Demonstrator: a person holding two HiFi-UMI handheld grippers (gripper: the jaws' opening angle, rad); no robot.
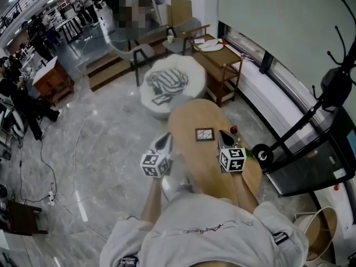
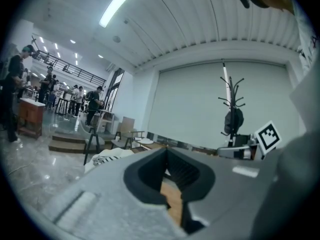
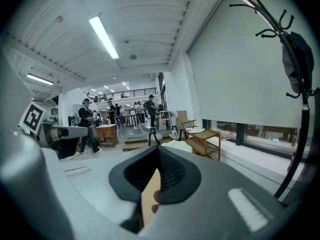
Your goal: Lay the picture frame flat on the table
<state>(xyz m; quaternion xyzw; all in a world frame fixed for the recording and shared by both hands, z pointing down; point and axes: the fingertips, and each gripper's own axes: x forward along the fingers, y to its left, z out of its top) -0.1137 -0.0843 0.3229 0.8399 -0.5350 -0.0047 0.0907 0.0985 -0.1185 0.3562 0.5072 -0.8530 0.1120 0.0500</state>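
A small dark picture frame (image 1: 204, 134) lies flat on the oval wooden table (image 1: 192, 118), near its middle. My left gripper (image 1: 166, 138) hovers at the table's left edge, to the left of the frame and nearer to me, with its jaws shut and nothing between them. My right gripper (image 1: 223, 134) is just to the right of the frame, also shut and empty. In the left gripper view the closed jaws of the left gripper (image 2: 166, 152) point level across the room, with a strip of table below them. The right gripper (image 3: 159, 150) points the same way.
A small red object (image 1: 233, 129) stands on the table by the right gripper. A black round thing (image 1: 262, 156) sits at the table's right edge. Beyond are a white pouffe with striped cloth (image 1: 169, 82), a wooden cart (image 1: 221, 60) and a coat rack (image 1: 335, 85).
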